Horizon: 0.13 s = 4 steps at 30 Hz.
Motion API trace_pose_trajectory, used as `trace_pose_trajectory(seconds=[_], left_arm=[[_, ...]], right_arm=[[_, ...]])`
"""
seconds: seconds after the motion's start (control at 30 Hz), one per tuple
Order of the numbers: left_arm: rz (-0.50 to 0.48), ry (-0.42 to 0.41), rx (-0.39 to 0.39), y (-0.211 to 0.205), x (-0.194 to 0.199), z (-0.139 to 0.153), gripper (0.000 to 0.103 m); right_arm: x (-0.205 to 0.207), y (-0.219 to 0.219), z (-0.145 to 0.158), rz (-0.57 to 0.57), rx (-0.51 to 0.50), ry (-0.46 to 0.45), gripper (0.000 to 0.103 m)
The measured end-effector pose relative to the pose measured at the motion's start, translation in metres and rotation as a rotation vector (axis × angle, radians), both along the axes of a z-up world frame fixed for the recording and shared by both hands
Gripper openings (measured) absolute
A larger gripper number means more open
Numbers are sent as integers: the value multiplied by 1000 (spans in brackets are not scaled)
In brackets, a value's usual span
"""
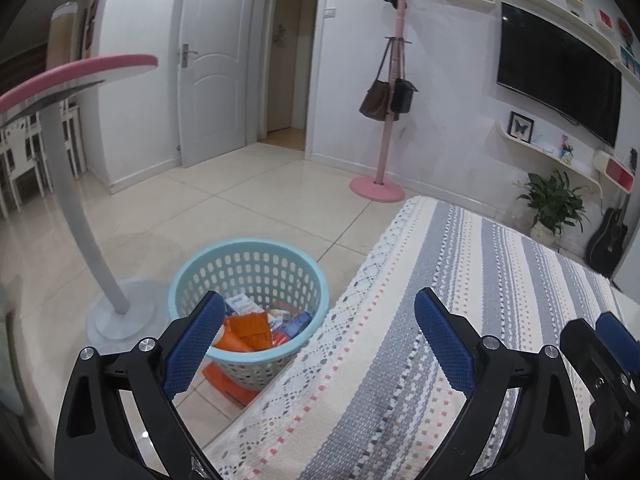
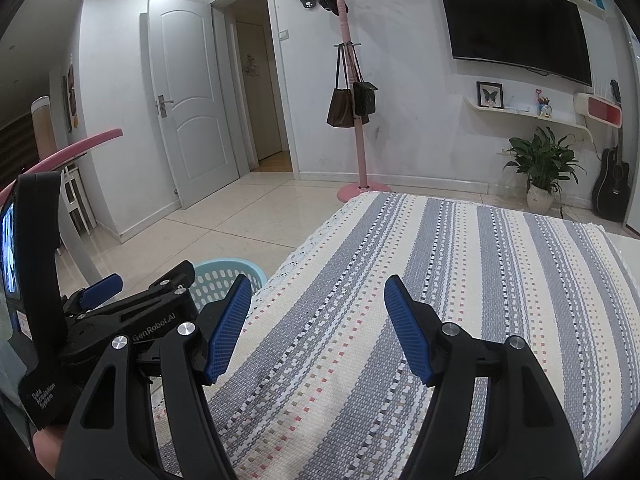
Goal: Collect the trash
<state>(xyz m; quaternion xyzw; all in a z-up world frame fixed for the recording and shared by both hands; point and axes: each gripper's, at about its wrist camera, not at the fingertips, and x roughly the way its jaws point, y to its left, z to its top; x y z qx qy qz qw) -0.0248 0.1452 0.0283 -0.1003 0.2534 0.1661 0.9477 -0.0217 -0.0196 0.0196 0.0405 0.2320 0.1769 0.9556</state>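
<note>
I see one striped tablecloth [image 2: 400, 280] under both grippers. One blue basket [image 1: 248, 276] sits ahead-left of my left gripper [image 1: 320, 340]; only that view shows the trash [image 1: 256, 326] inside, perhaps five packets. My right gripper [image 2: 318, 330] and the left both gape wide, empty.

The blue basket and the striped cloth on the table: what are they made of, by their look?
Blue basket: probably moulded plastic, smooth and slightly glossy, its wall pierced with regular oval holes. Striped cloth: woven fabric, likely cotton, matte, with visible weave and a lace-like edge.
</note>
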Motion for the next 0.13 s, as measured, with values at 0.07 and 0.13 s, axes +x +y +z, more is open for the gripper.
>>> trace_pose_trajectory(seconds=[0.07, 0.13], left_arm=[[11, 5, -5, 2, 0, 0, 93], [12, 7, -2, 3, 1, 0, 93]], right_arm=[[0, 1, 0, -1, 0, 0, 65], [0, 0, 0, 0, 0, 0, 65]])
